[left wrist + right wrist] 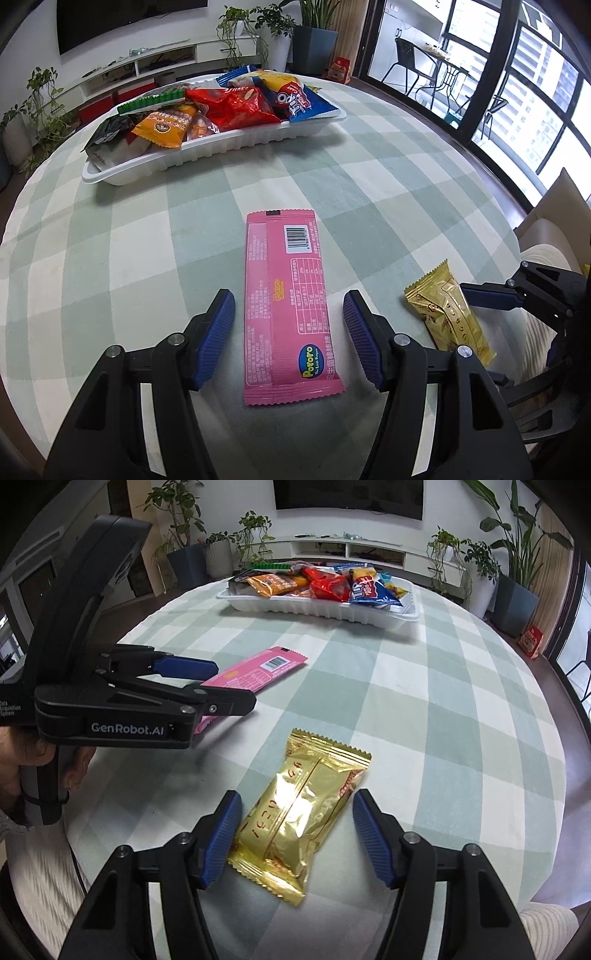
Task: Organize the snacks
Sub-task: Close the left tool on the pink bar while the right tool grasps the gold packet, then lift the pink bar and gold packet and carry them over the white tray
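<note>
A long pink Pororo snack packet point(286, 306) lies flat on the checked tablecloth. My left gripper point(289, 317) is open, one blue pad on each side of the packet's near half, not touching it. A gold foil snack packet point(295, 812) lies flat near the table's front edge. My right gripper point(296, 823) is open around its near half, pads apart from it. The gold packet also shows in the left wrist view point(448, 314), the pink packet in the right wrist view point(255, 674). A white tray point(221, 147) at the far side holds several snack packets.
The round table has a green and white checked cloth point(369, 184). The left gripper's body point(122, 701) sits left of the gold packet. The table edge drops off at the right point(554, 775). A TV unit, potted plants and windows stand beyond the table.
</note>
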`<action>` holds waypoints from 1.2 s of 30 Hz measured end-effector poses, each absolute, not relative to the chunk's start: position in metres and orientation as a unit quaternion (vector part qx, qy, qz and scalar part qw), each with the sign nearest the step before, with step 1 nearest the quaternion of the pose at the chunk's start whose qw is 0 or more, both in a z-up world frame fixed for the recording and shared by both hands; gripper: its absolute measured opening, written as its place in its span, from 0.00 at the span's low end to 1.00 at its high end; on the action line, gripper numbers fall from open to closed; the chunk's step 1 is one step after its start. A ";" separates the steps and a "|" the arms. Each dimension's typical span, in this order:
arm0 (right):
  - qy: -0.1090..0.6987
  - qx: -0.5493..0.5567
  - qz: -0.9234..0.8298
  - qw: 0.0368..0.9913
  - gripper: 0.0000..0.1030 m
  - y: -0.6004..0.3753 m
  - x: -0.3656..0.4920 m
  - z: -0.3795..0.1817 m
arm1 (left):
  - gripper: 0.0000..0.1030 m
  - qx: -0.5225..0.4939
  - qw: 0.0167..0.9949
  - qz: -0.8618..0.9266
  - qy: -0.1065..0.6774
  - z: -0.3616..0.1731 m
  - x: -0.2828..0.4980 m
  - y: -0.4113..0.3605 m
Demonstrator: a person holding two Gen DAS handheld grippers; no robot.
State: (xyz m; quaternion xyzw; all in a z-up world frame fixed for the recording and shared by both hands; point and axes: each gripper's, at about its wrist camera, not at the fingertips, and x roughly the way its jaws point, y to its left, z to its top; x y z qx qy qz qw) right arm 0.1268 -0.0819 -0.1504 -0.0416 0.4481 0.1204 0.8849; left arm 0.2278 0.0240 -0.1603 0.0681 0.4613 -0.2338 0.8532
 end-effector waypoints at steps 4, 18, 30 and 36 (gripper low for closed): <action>0.443 -0.055 0.120 0.887 0.50 -0.081 0.125 -0.151 | 0.58 0.078 0.854 -0.234 0.458 -0.162 0.228 0.021; 0.435 -0.058 0.131 0.889 0.38 -0.083 0.123 -0.150 | 0.26 0.077 0.859 -0.240 0.445 -0.162 0.222 0.024; 0.434 -0.029 0.141 0.890 0.36 -0.093 0.122 -0.147 | 0.24 0.016 0.851 -0.255 0.458 -0.160 0.220 0.036; 0.432 -0.009 0.148 0.889 0.36 -0.098 0.123 -0.143 | 0.24 -0.003 0.851 -0.257 0.459 -0.157 0.217 0.042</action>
